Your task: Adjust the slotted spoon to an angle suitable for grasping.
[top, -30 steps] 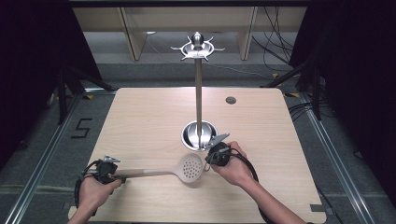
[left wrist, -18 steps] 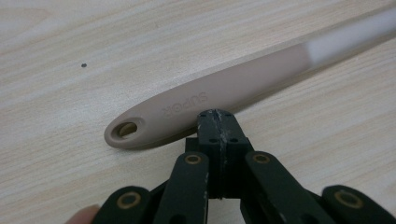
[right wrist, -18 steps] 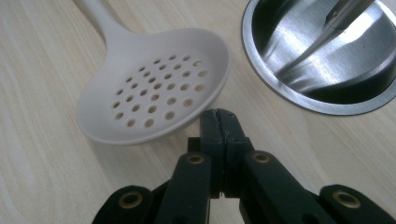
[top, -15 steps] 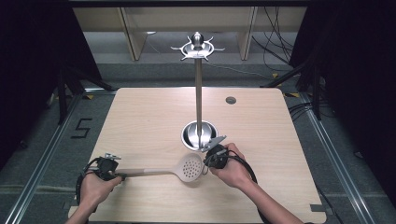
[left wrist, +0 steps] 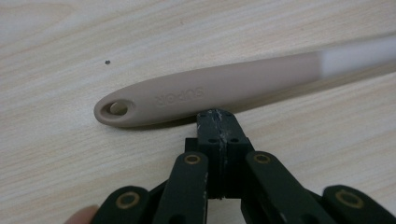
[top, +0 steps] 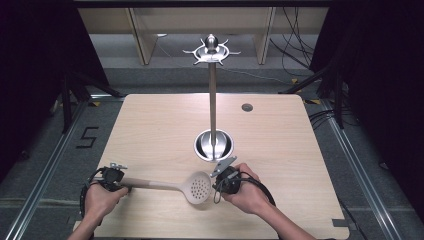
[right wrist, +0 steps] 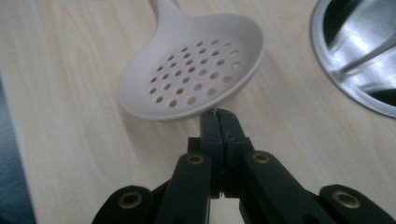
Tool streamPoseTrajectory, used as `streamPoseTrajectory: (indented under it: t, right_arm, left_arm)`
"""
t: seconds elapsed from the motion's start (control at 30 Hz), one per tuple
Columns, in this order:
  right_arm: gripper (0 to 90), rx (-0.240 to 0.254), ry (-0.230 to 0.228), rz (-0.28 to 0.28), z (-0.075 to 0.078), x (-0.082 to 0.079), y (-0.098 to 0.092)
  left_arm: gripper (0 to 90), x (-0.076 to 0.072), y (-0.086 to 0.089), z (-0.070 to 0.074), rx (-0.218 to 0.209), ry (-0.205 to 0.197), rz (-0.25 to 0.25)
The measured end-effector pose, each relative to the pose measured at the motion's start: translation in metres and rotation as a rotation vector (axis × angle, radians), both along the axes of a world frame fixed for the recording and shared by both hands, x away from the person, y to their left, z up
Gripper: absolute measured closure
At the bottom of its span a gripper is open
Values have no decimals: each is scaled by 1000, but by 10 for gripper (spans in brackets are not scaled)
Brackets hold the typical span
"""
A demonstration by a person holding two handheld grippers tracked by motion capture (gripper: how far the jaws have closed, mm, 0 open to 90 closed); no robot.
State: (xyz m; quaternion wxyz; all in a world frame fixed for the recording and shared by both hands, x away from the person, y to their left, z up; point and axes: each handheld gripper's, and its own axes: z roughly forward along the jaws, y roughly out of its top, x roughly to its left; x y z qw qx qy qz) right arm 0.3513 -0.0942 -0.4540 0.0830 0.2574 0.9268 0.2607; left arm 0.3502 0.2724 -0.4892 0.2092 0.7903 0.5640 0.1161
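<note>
Up close, your left gripper (left wrist: 217, 123) sits closed and empty against the slotted spoon's (top: 172, 185) handle; your right gripper (right wrist: 219, 122), likewise closed, nudges its perforated bowl.

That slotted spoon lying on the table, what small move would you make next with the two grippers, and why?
Probably open the left gripper and close it on the spoon's handle. Both grippers are shut with nothing between the jaws; the left sits against the handle's edge near its hanging hole, the right gripper at the rim of the perforated bowl. Nothing holds the spoon yet.
</note>
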Motion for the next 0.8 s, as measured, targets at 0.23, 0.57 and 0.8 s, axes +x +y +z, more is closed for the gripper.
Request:
streamPoseTrajectory:
  t: [0.23,0.57,0.8]
  right_arm:
    - [900,29,49,111,0,-12,4]
    - [864,64,45,99,5,-21,-7]
    - [743,118,-15,-113,6,-13,-77]
  left_arm:
    - [845,2,0,0,-22,-18,21]
    - [601,-9,10,6,-82,-73,92]
    - [422,-22,16,11,-196,-109,223]
